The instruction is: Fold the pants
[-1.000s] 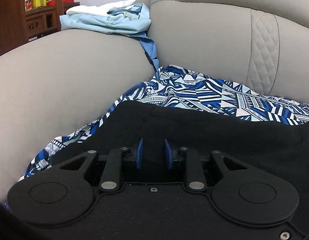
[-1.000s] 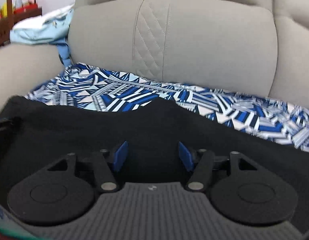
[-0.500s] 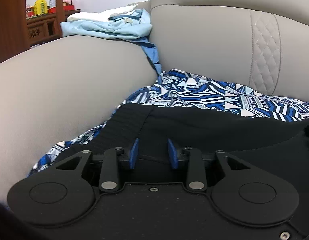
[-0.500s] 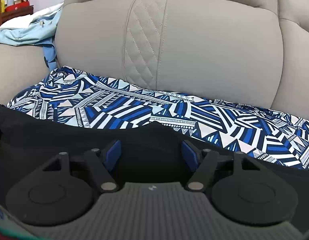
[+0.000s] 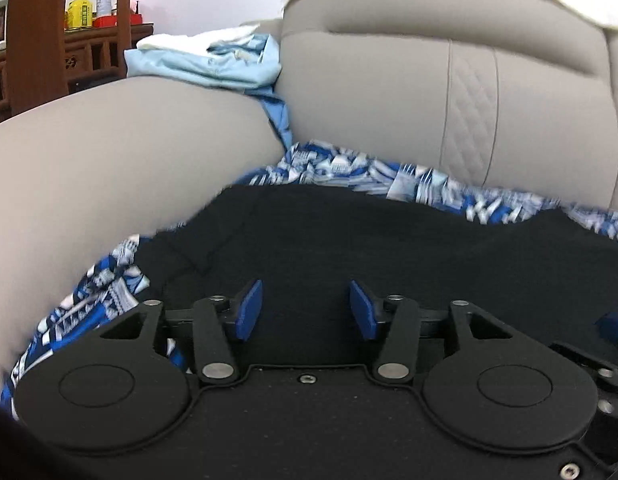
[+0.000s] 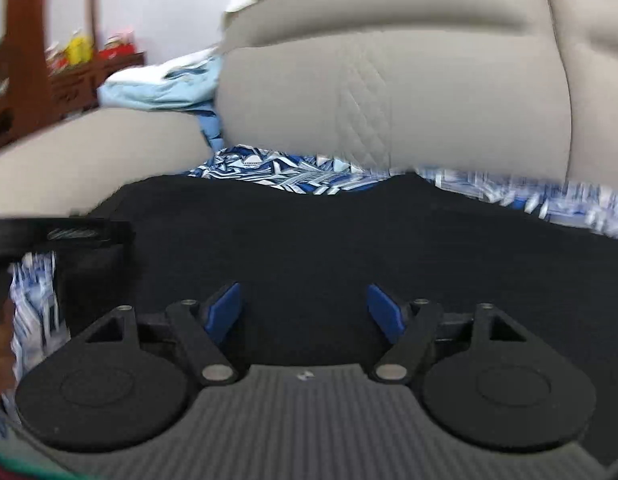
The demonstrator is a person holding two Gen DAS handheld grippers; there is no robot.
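The black fabric pants (image 5: 389, 248) lie spread on the seat of a beige upholstered sofa (image 5: 109, 168), on top of a blue-and-white geometric-patterned cloth (image 5: 349, 168), and fill the ground under both tongs. The left tongs (image 5: 305, 308) have just been opening; their blue pads (image 5: 249, 310) stand apart over the pants with only flat black cloth in the gap, nothing pinched. The right tongs (image 6: 304, 312) have also just been opening and are spread wider, blue pads (image 6: 225, 312) clear of the fabric beneath. In the right wrist view, part of the other black gripper body shows at 9 o'clock, blurred. The patterned cloth peeks out past the pants' far edge toward 12 and 2 o'clock and along the armrest at 8 o'clock. Toward 11 o'clock, a heap of light-blue and white clothes (image 5: 213, 60) rests on the armrest top. Behind it stands dark wooden furniture (image 5: 89, 56) carrying a yellow bottle (image 5: 75, 10).
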